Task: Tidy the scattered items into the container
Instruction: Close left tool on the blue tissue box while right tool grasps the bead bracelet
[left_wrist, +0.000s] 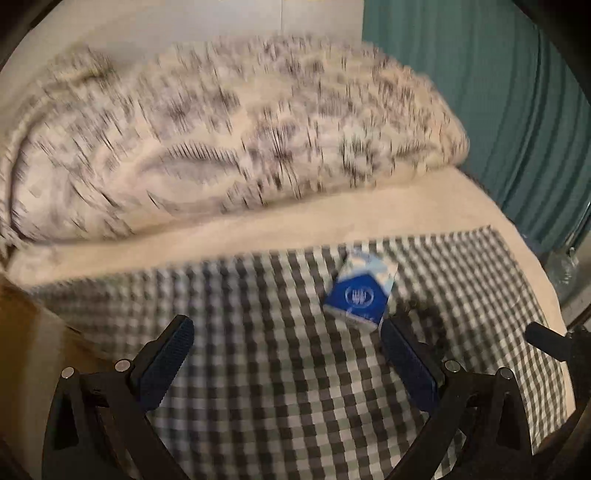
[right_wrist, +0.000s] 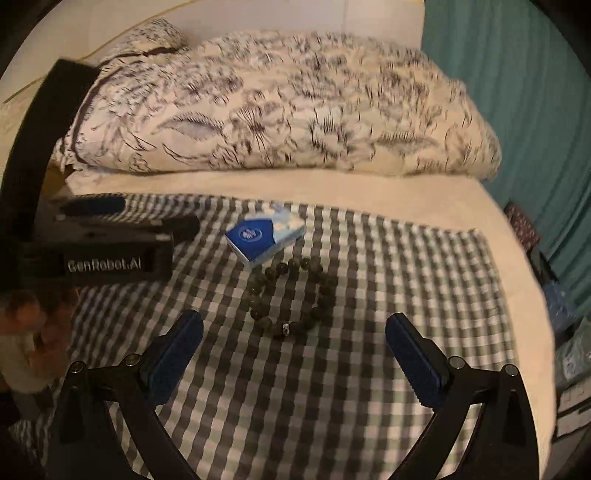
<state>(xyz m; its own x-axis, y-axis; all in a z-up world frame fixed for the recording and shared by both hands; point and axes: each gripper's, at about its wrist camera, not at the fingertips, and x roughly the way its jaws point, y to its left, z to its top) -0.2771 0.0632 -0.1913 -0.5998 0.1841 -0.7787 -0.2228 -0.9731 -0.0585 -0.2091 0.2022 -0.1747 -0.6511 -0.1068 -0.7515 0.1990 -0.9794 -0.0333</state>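
Observation:
A small blue and white packet (left_wrist: 360, 291) lies on the checked cloth (left_wrist: 277, 332), just ahead of my left gripper's right finger. My left gripper (left_wrist: 286, 326) is open with nothing between its fingers. In the right wrist view the same packet (right_wrist: 264, 234) lies farther ahead, and a ring of dark beads (right_wrist: 290, 297) rests flat just behind it. My right gripper (right_wrist: 293, 325) stands open, and the bead bracelet lies just ahead of the gap between its fingers. The left gripper's black body (right_wrist: 99, 251) shows at the left. No container is in view.
A folded floral quilt (right_wrist: 277, 107) lies along the back of the bed on a cream sheet (right_wrist: 369, 195). A teal curtain (right_wrist: 517, 92) hangs at the right. A person's hand (right_wrist: 33, 325) shows at the left edge. Beyond the bed's right edge are some items (right_wrist: 569, 350).

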